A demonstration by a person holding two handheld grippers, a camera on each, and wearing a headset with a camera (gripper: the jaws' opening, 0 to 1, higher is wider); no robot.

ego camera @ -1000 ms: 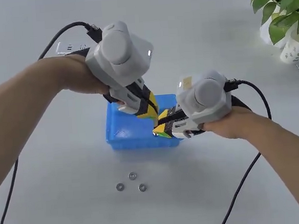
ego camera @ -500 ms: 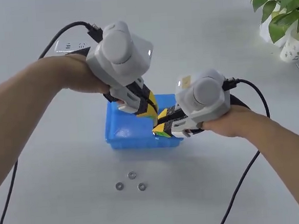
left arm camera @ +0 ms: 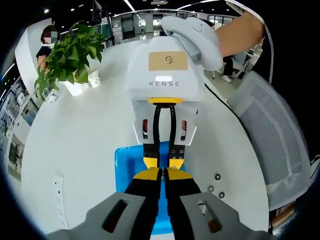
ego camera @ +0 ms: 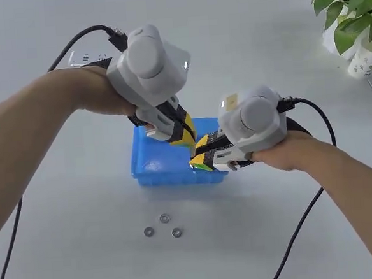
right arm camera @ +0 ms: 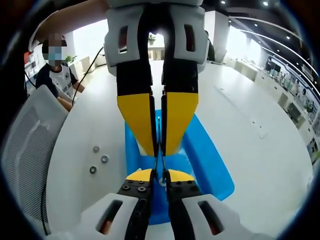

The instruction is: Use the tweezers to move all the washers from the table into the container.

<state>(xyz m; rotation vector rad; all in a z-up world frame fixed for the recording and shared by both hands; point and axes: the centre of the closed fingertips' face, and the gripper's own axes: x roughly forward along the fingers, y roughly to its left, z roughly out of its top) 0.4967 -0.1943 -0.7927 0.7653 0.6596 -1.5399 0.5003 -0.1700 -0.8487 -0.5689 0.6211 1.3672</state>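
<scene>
**Tool.** In the right gripper view the tweezers (right arm camera: 161,162) showed as a thin dark strip running between the yellow pads of both grippers. Their tips could not be made out, so it could not be told whether they carried a washer. The left gripper (left arm camera: 162,173) had its jaws drawn together on the upper part of that strip. The right gripper (right arm camera: 160,176) met it nose to nose, with its own jaws likewise closed about the lower end.

**Surroundings.** Both grippers hung over the blue container (ego camera: 151,169), towards its right side in the head view. Nothing could be distinguished on the container floor. Three washers (ego camera: 165,218) lay in a loose cluster on the table (ego camera: 66,250). They were near the container's front wall but apart from it, and none touched another.

**Assessment.** The step in hand was judged to be a two-handed adjustment or hand-over of the tweezers above the container, not a pick. The task was judged incomplete, with three washers outstanding.

The next move would call for:
- one gripper to let go;
- the other to carry the tweezers down to the cluster;
- the tips to be set either side of a single washer's rim and pinched lightly.

Thin, flat washers on a smooth surface would likely slide or flip if the tips came in steeply.
</scene>
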